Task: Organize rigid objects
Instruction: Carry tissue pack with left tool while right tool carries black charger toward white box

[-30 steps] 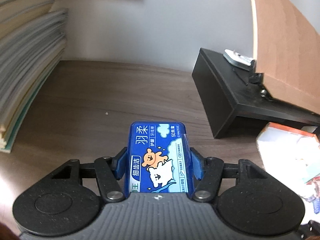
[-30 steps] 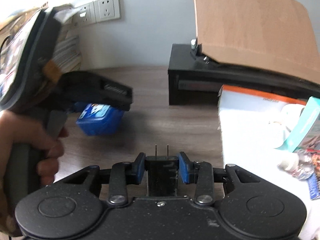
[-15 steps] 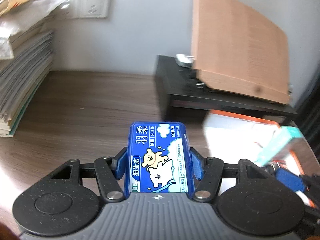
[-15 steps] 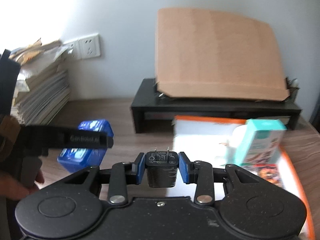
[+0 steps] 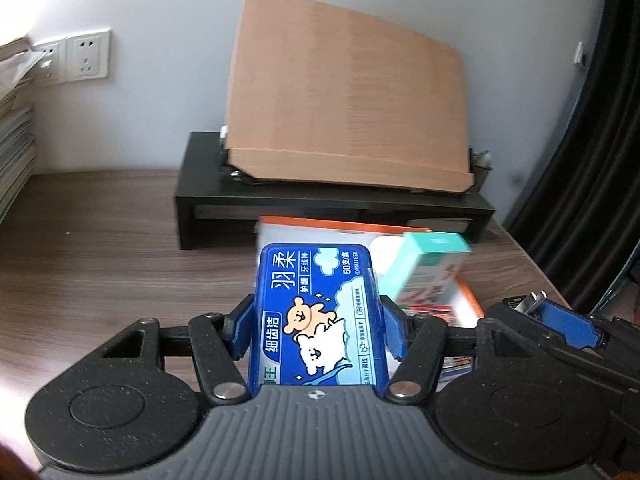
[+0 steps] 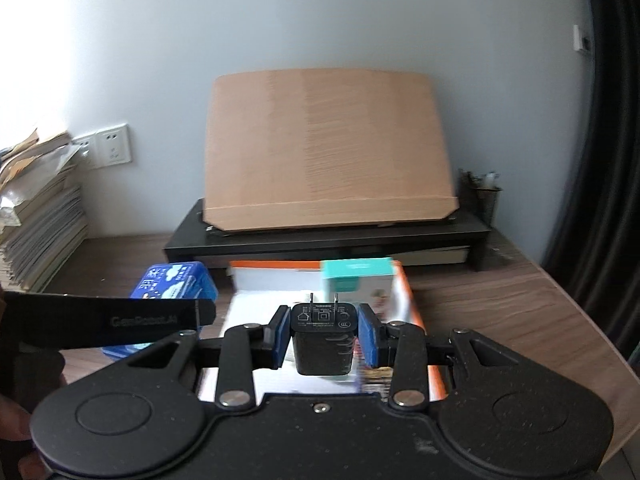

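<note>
My left gripper [image 5: 317, 326] is shut on a blue floss-pick box [image 5: 316, 280] with cartoon bears, held lengthwise above the wooden desk. The same box [image 6: 172, 284] shows in the right wrist view, just left of the tray. My right gripper [image 6: 323, 336] is shut on a black charger plug [image 6: 323, 346], prongs pointing forward, over a white tray with an orange rim [image 6: 409, 300]. A teal carton [image 6: 356, 280] stands at the tray's far end. In the left wrist view the tray [image 5: 320, 227] and carton [image 5: 432, 264] lie just behind the blue box.
A black monitor riser [image 5: 280, 204] carries a leaning wooden board [image 5: 344, 112] behind the tray. A tall paper stack [image 6: 40, 216] and wall sockets [image 5: 86, 54] are at the left. A pen cup [image 6: 486, 196] sits on the riser's right end, by a dark curtain [image 6: 612, 120].
Both grippers have swung right and risen, from the paper-stack side to the tray. The tray and teal carton now sit ahead of both. Each grip is unchanged.
</note>
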### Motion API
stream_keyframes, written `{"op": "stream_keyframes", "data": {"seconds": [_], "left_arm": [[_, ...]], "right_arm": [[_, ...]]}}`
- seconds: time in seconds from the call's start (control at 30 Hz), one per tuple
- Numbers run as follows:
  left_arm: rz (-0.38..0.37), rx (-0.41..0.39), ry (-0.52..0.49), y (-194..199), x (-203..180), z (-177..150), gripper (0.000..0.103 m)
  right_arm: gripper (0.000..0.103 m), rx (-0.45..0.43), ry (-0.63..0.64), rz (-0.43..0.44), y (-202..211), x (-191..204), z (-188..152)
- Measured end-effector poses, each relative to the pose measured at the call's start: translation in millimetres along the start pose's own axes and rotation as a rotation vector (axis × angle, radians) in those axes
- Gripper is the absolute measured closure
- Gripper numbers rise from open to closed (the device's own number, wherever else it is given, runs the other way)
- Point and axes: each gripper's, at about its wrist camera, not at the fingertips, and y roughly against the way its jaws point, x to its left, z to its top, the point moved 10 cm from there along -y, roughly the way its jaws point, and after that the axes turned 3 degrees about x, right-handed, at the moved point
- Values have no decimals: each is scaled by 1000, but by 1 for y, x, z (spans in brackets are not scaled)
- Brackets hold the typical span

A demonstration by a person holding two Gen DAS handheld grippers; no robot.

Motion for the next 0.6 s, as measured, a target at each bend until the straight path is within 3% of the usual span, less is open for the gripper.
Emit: {"op": "stream_keyframes", "data": {"seconds": [0.23, 0.6], "left_arm": [[-3, -30, -17, 3, -28, 0, 40], [6, -36, -15, 0, -36, 0, 40]], "right_arm": [[59, -20, -22, -4, 13, -31, -1], [59, -25, -25, 17, 17, -45, -3]]}}
